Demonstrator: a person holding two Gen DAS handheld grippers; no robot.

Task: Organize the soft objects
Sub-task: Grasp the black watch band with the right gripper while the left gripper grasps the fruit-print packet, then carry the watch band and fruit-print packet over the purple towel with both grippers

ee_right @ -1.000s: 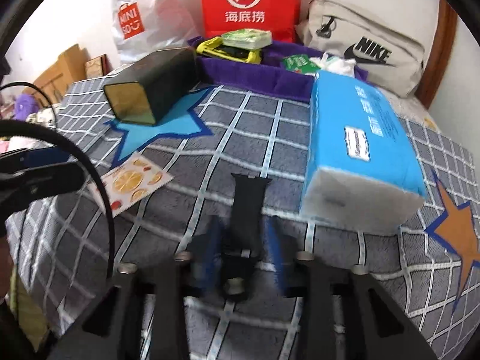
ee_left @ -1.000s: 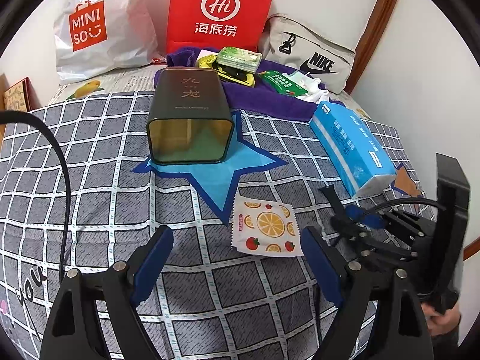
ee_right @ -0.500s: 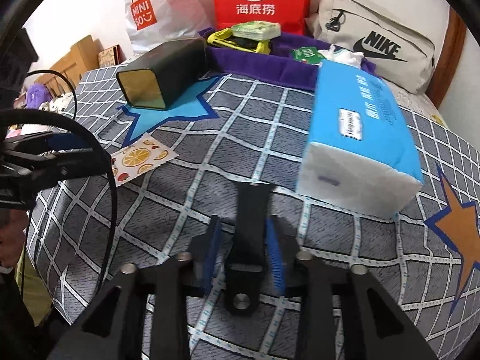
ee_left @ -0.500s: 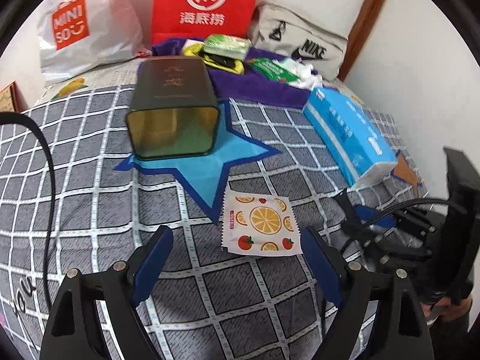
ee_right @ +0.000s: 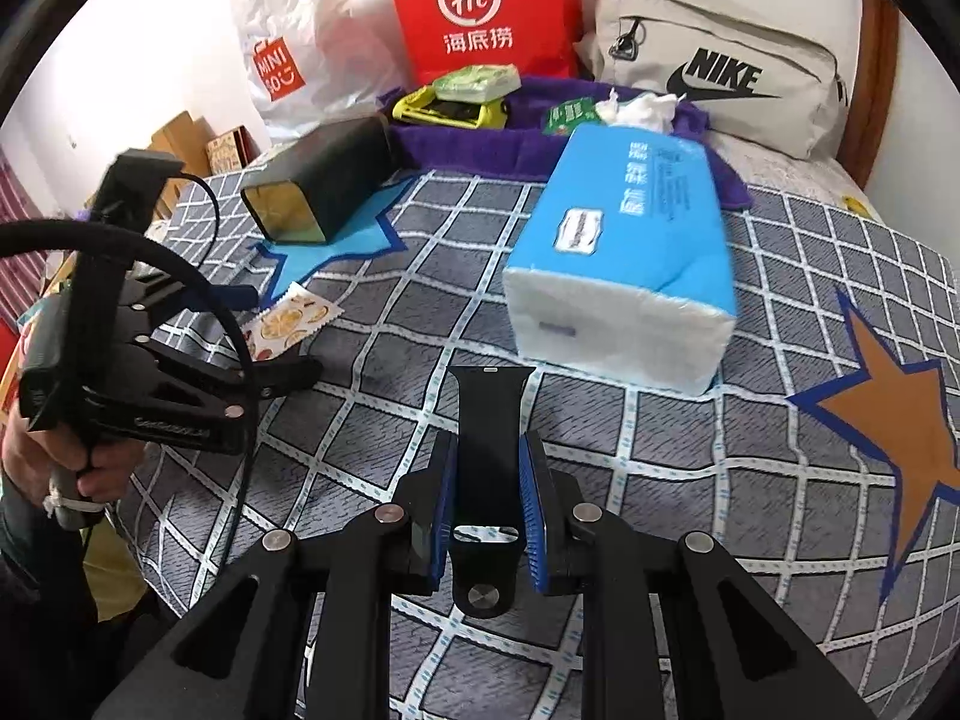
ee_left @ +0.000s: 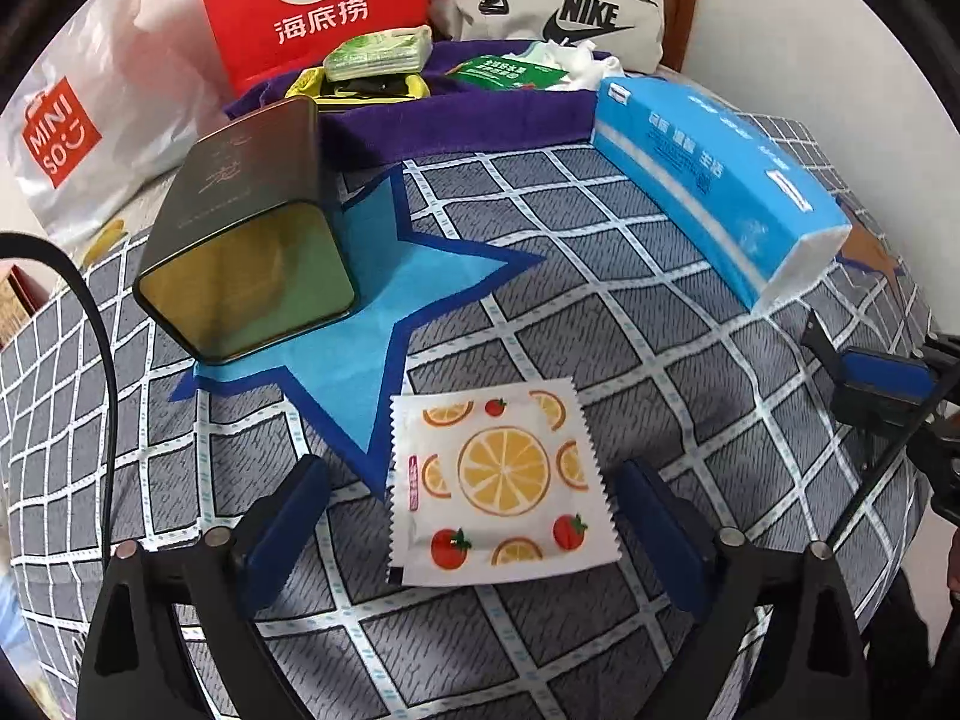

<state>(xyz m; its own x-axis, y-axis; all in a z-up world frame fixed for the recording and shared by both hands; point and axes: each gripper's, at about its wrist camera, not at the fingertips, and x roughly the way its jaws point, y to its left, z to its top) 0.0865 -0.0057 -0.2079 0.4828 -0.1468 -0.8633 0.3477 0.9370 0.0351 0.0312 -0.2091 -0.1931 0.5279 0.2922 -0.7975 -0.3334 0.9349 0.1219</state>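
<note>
Two tongs: left (ee_left: 474, 516) spread wide around one fruit-print sachet (ee_left: 501, 486), right (ee_right: 485, 498) clamping one black strap (ee_right: 489, 420).

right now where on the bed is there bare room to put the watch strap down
Bare checked bedspread lies between the fruit-print sachet and the blue tissue pack, and again between that pack and the orange star. It is crowded at the back, where the purple towel is piled with small items beside the dark tin.
</note>
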